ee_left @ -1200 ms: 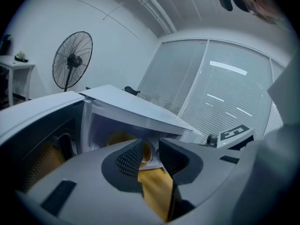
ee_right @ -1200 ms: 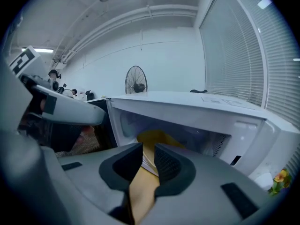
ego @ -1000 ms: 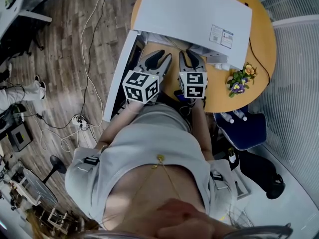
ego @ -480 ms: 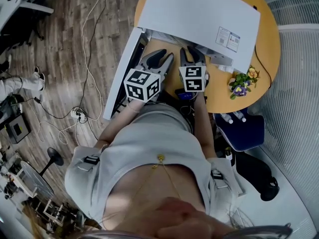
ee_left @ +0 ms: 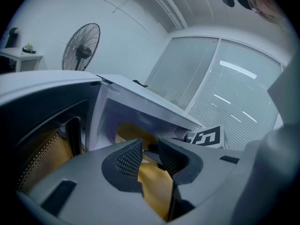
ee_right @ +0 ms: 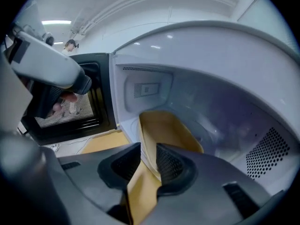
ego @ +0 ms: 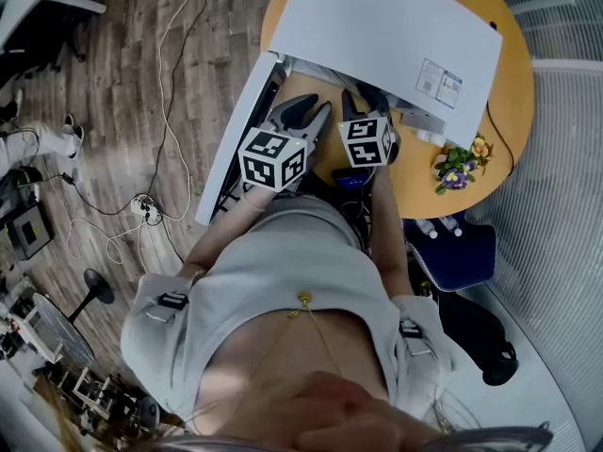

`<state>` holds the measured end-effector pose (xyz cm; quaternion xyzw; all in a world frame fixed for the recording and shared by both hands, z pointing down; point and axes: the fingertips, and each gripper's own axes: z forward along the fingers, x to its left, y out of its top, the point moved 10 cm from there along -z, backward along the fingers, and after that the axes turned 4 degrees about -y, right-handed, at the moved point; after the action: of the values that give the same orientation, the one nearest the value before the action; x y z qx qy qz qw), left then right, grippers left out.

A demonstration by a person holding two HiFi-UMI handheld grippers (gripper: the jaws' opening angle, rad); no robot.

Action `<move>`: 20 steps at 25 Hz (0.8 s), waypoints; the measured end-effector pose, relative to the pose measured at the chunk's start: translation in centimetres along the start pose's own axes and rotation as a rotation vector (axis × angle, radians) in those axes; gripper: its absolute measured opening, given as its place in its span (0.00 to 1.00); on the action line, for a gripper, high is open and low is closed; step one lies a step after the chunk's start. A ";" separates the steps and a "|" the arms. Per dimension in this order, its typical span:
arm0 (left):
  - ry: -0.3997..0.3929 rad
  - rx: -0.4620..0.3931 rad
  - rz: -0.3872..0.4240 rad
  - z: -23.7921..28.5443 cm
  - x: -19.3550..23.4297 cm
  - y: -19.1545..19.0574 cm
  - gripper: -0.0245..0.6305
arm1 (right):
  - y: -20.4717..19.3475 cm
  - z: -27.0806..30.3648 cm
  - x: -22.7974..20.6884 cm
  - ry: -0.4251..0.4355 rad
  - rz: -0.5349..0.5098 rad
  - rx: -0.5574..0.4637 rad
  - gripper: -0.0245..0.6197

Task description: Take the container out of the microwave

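A white microwave [ego: 377, 26] stands on a round wooden table [ego: 424, 172], its door [ego: 236, 130] swung open to the left. Inside the cavity sits a tan container [ee_right: 164, 125], also seen as a yellow shape [ee_left: 133, 131] in the left gripper view. My right gripper [ego: 363, 100] reaches into the opening, and its jaws [ee_right: 148, 161] are shut on the container's near rim. My left gripper [ego: 311, 119] hovers just outside the cavity beside the door, jaws [ee_left: 150, 151] apart with only tabletop showing between them.
The open door [ee_right: 70, 107] stands close on the left of both grippers. A small pot of flowers [ego: 457, 163] sits at the table's right edge. A blue chair [ego: 462, 243] and floor cables [ego: 151, 224] lie around the table.
The right gripper has pushed a little deeper under the microwave's top. The left gripper has barely moved. The head camera shifted slightly.
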<state>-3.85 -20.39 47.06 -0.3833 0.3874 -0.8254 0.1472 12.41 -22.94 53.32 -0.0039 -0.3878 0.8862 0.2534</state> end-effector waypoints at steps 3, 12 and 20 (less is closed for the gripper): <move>0.002 0.004 0.000 0.1 0.1 0.0 0.21 | 0.0 0.7 0.0 0.006 -0.050 0.025 0.21; 0.010 0.007 -0.010 0.2 0.6 0.1 0.21 | -0.1 2.1 0.1 0.028 -0.115 0.060 0.17; 0.011 0.006 -0.013 0.0 0.6 0.0 0.21 | 0.0 2.3 0.1 0.037 -0.149 0.042 0.09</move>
<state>-4.28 -20.72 47.37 -0.3808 0.3834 -0.8295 0.1410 11.80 -24.49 54.96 0.0142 -0.3634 0.8728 0.3256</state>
